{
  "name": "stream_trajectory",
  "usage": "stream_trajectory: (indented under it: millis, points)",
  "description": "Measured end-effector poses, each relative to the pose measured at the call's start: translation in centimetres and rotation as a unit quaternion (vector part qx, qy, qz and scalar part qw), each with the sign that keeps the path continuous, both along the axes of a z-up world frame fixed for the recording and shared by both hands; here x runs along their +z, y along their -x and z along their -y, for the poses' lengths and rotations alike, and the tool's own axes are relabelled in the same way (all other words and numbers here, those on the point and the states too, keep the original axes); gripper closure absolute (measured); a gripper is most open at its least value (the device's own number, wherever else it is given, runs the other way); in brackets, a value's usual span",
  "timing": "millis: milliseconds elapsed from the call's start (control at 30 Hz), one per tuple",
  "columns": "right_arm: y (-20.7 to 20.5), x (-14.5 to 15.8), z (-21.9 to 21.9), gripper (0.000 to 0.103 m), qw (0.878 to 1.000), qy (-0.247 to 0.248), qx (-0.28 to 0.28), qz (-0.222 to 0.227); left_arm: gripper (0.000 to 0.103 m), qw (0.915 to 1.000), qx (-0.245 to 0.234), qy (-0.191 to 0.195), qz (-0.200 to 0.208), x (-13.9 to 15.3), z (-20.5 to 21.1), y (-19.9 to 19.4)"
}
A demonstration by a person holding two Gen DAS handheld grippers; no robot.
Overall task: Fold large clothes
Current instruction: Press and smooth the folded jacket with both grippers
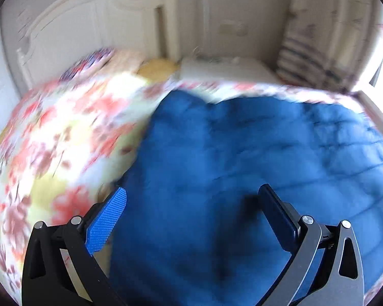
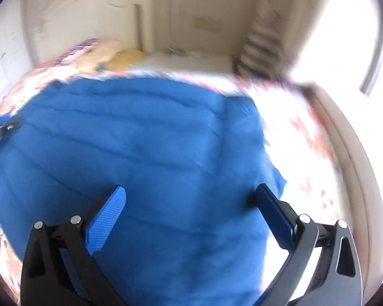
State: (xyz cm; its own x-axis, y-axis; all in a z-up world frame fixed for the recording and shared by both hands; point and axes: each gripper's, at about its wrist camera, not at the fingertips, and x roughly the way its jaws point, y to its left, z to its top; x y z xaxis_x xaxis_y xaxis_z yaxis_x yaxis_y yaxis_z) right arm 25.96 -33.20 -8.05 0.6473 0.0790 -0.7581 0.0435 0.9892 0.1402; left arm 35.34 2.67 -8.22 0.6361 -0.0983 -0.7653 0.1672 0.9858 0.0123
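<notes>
A large blue garment (image 1: pixel 255 140) lies spread out on a bed with a floral cover (image 1: pixel 58 132); both views are motion-blurred. My left gripper (image 1: pixel 192 191) hangs open over the garment's left part, close to its left edge, with nothing between its blue pads. In the right wrist view the same blue garment (image 2: pixel 140 140) fills the middle, its right edge ending on the floral cover (image 2: pixel 306 132). My right gripper (image 2: pixel 191 188) stands wide open above the garment near that right edge, holding nothing. A piece of the left gripper (image 2: pixel 2 127) shows at the left border.
A white headboard (image 1: pixel 76 25) stands at the bed's far end, with pillows (image 1: pixel 155 66) in front of it. A white bedside cabinet (image 1: pixel 224 68) and a striped curtain (image 1: pixel 306 58) are beyond the bed. The bed's pale side rail (image 2: pixel 344 140) runs along the right.
</notes>
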Motion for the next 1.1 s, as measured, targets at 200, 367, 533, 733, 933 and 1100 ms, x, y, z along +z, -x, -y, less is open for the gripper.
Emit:
stream_trajectory:
  millis: [200,367,533,733,933,1100]
  points:
    - [0.5,-1.5,1.3,0.002,0.999,-0.046,-0.011,0.017,0.004,0.9988,0.007,0.046,-0.013,-1.3,-1.2,-0.7]
    - [0.6,-1.7,1.3,0.002,0.998,-0.059,-0.012,0.02,0.004,0.9959,0.013,0.088,-0.018,-1.6,-2.4,-0.8]
    - [1.6,0.2,-0.2,0.006,0.998,0.009,-0.05,0.026,0.004,0.9981,0.04,0.046,-0.01,-0.6,-1.8,-0.1]
    - [5.1,3.2,-9.4,0.006,0.993,0.07,0.047,0.086,0.004,0.9963,-0.043,0.03,0.067,3.5,4.2,6.3]
    - [5.2,-0.4,-15.7,0.003,0.98,0.15,0.117,0.061,0.004,0.9922,-0.09,-0.061,0.062,-0.7,11.3,9.2]
    - [5.0,0.9,-12.7,0.003,0.983,0.123,0.132,0.025,0.004,0.9932,-0.103,-0.035,0.042,0.0,8.9,8.2]
